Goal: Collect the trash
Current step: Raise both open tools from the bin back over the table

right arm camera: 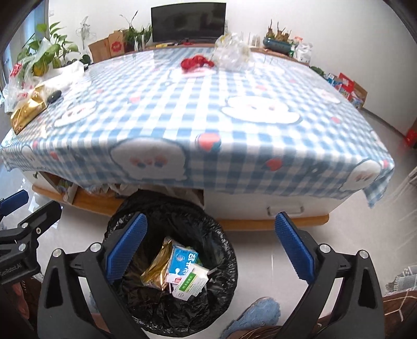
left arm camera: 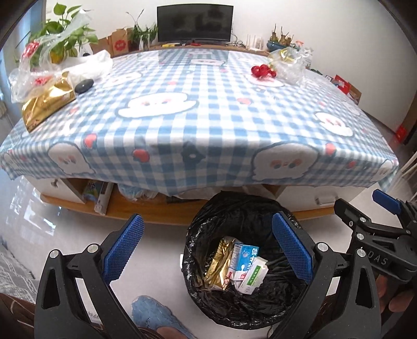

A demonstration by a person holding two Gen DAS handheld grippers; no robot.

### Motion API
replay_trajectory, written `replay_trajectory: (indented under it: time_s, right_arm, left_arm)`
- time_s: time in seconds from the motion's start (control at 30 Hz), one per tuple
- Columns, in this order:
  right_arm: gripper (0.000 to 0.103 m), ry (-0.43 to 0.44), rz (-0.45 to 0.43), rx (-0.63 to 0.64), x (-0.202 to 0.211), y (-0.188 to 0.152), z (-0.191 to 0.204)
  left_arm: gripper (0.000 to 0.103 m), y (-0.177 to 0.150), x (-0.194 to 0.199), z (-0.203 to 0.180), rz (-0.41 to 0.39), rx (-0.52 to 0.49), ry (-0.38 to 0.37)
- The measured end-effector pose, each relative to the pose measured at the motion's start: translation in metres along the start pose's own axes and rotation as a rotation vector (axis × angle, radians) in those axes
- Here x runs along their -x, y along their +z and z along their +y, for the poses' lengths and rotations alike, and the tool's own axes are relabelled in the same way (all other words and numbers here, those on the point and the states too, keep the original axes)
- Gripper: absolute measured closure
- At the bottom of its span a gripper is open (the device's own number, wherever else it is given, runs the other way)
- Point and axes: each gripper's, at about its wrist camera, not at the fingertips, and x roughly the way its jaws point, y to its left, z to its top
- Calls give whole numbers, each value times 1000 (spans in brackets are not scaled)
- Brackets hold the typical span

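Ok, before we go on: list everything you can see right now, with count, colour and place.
trash bin: one, black liner, on the floor before the table
gold wrapper: one, in the bin
blue-white carton: one, in the bin
green-white box: one, in the bin
table: one, blue-white checked cloth
gold bag: one, table's left edge
black oval object: one, beside the gold bag
clear plastic bags: crumpled, far right and far left of the table
red item: one, beside the right bag
monitor: one, black, behind the table
potted plants: several, green, along the back
left gripper: blue pads, jaws open, empty
right gripper: blue pads, jaws open, empty
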Motion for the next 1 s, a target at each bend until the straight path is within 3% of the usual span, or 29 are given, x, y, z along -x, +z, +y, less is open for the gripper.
replay_trajectory:
  time_s: [0.53, 1.0]
  right_arm:
    - [8, -39, -189, 48, 72, 52, -19]
    - [8, -42, -205, 34, 54, 104, -43]
  left_arm:
    - [6, 42, 48, -17, -59, -25, -43]
    - [6, 105, 26, -38, -100, -66, -37]
